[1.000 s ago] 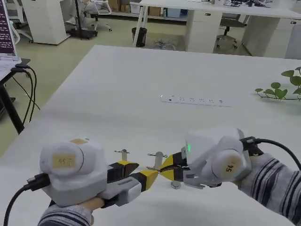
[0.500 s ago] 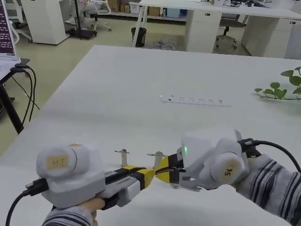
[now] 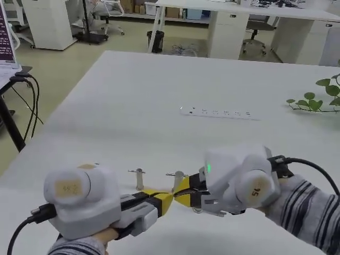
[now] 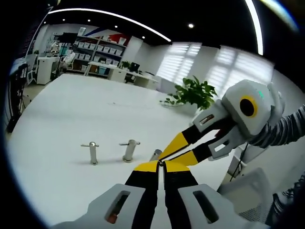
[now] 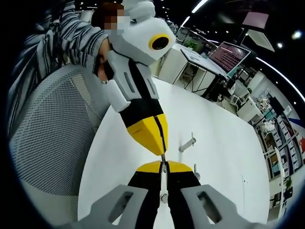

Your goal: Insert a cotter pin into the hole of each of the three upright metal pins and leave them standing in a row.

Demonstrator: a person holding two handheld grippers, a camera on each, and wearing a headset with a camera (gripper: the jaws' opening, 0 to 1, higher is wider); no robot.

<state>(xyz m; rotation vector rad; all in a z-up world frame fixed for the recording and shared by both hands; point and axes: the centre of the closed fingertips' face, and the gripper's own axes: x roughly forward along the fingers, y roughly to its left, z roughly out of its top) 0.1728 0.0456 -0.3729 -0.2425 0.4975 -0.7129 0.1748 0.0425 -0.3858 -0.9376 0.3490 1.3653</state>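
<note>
At the table's [image 3: 159, 95] near edge: both grippers meet tip to tip.
Done: first pin [image 4: 93, 153] and second pin [image 4: 128, 151] each carry a cotter pin [image 4: 89, 144].
Left: third pin [image 4: 156, 153], just behind the tips, seems unpinned.
Jaws: left gripper [image 4: 162, 165] and right gripper [image 5: 163, 171] are both closed. There is a metal sliver [image 5: 164, 163] between them, and I cannot tell which holds it.

The left gripper [image 4: 162, 165] and right gripper [image 5: 163, 167], both with jaws closed, meet tip to tip.

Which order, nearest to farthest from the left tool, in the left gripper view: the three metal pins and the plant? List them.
1. Right pin, at the tips of the left tool.
2. Middle pin, just left of it.
3. Left pin, farthest left.
4. Plant, far back, right of centre.
</note>
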